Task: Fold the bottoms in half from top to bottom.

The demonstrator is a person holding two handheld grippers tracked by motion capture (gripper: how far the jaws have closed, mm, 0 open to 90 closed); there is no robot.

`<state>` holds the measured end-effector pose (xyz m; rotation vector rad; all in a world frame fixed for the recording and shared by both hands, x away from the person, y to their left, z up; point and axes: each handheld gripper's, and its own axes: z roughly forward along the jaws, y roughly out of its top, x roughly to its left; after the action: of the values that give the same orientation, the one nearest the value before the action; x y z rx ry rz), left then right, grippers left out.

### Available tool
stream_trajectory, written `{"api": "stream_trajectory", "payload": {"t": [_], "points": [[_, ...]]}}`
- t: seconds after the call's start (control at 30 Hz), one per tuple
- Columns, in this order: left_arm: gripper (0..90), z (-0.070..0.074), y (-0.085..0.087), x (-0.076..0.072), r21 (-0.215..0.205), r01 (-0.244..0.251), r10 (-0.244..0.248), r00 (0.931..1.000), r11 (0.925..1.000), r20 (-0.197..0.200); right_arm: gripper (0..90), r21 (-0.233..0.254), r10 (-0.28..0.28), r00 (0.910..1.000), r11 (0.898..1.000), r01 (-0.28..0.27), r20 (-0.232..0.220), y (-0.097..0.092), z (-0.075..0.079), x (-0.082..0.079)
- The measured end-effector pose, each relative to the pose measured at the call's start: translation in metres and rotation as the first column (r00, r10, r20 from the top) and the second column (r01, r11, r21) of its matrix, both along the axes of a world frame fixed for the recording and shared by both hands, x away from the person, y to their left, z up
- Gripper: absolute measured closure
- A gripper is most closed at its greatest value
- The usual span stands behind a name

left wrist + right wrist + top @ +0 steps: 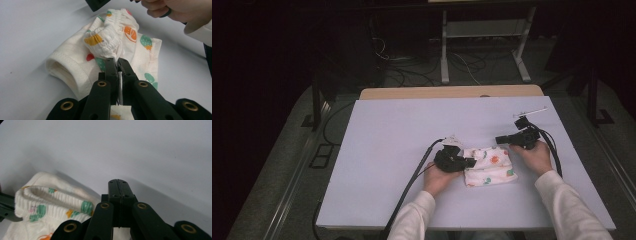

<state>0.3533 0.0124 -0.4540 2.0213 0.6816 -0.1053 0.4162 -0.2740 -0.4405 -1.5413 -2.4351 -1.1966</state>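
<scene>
Folding the printed baby garment: left gripper pinching it, right gripper empty beside it.

My left gripper [117,60] is clamped on the gathered elastic band of the small fruit-print garment [488,166], which lies folded on the desk [387,150] just in front of me, its long axis running across between my two hands. My right gripper [118,181] has its jaws pressed together with nothing in them; in the high view it sits at the garment's far right corner [512,139], just beside the cloth, with the ribbed band lying to its lower left in its own view. I judge the right hand is nearer the free edge, so the next pinch falls to it.
</scene>
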Motion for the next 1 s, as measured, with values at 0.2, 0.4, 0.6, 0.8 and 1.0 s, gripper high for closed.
{"api": "stream_trajectory", "payload": {"t": [0.2,0.4,0.6,0.8,1.0], "points": [[85.8,-0.0009,-0.0006,-0.0001,-0.004,0.003,-0.003,1.0000,1.0000,-0.003,88.7,0.026,0.014,0.9992,1.000,-0.013,-0.038,0.0002,-0.0091,0.0034],[84.1,-0.0017,-0.0011,-0.0007,-0.006,0.007,-0.007,1.0000,1.0000,-0.001,88.7,0.064,0.046,0.9971,0.997,-0.042,-0.061,0.0008,-0.0088,0.0028],[72.9,-0.0042,-0.0037,-0.0018,-0.013,0.023,-0.024,0.9995,0.9996,-0.020,88.7,0.103,0.070,0.9937,0.993,-0.061,-0.087,0.0031,-0.0095,0.0013],[61.1,-0.0021,-0.0049,-0.0049,-0.011,0.024,-0.024,0.9997,0.9997,-0.002,88.7,0.124,0.098,0.9903,0.989,-0.086,-0.098,0.0068,-0.0090,-0.0014],[48.3,0.0016,-0.0040,-0.0072,-0.008,0.008,-0.008,0.9999,0.9999,0.015,88.8,0.147,0.112,0.9891,0.984,-0.097,-0.095,0.0045,-0.0055,-0.0053]]}}
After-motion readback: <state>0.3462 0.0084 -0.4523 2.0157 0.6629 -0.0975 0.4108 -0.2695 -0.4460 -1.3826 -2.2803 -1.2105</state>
